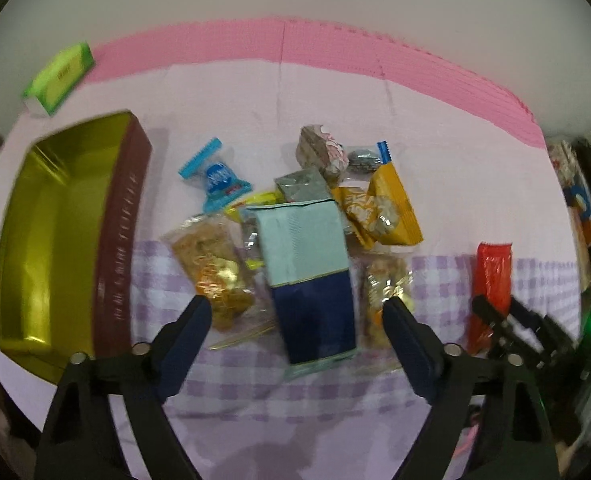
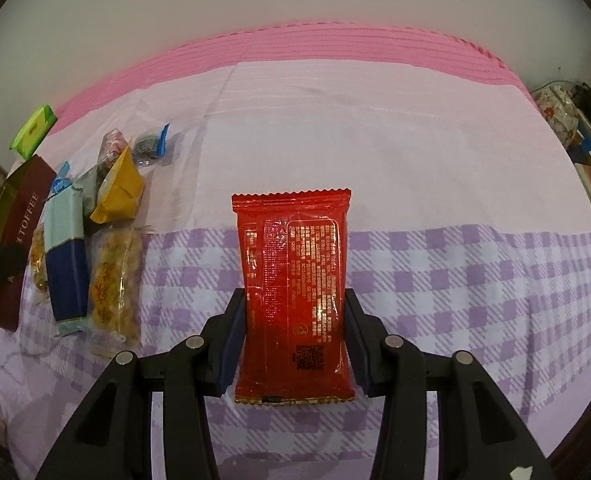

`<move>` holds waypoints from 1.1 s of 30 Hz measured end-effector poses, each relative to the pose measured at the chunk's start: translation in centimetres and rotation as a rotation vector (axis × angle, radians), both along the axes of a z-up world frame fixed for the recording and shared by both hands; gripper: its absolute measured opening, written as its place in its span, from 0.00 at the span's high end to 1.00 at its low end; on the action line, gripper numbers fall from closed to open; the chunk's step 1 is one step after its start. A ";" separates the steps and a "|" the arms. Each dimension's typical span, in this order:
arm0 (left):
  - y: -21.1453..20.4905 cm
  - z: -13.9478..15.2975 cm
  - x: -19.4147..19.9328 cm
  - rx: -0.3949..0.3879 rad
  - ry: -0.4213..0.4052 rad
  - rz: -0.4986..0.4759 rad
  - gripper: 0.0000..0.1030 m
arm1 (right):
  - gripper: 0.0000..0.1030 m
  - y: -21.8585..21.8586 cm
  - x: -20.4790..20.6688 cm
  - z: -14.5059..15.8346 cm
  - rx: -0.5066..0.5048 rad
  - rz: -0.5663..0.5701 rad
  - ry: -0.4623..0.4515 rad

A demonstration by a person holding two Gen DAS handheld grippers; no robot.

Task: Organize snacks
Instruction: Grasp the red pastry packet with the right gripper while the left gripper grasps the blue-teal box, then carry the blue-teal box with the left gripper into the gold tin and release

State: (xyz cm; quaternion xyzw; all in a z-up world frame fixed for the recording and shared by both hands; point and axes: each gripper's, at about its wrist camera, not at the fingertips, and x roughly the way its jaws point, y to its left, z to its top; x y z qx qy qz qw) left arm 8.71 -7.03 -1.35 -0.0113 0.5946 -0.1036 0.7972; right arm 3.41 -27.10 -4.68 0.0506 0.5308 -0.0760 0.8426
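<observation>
right gripper (image 2: 293, 336) is pinching a glossy red foil packet (image 2: 293, 280) by its sides, crimped edges, gold print, over the purple checked cloth (image 2: 475, 280). left gripper (image 1: 297, 332) is spread wide above the crinkly snack pile, nothing pinched, blue-and-mint pouch (image 1: 309, 276) between its fingers. Only the left view shows inside the gold toffee tin (image 1: 43, 240)

snack pile (image 1: 303, 232) crowds the cloth beside the tin (image 1: 55, 236); checked cloth (image 2: 475, 280) right of it lies free.
</observation>
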 end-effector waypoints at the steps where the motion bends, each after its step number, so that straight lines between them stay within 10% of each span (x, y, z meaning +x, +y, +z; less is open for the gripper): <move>1: -0.1 -0.1 0.4 -0.008 0.012 0.012 0.19 | 0.59 -0.1 0.1 0.0 0.003 -0.001 0.001; 13: -2.1 -2.2 1.9 0.025 0.068 0.051 0.20 | 0.59 -0.4 0.2 -0.3 0.015 -0.018 0.013; 33: -3.5 -5.5 0.7 0.060 0.059 0.013 0.50 | 0.58 -0.2 0.1 -0.5 0.007 -0.016 0.015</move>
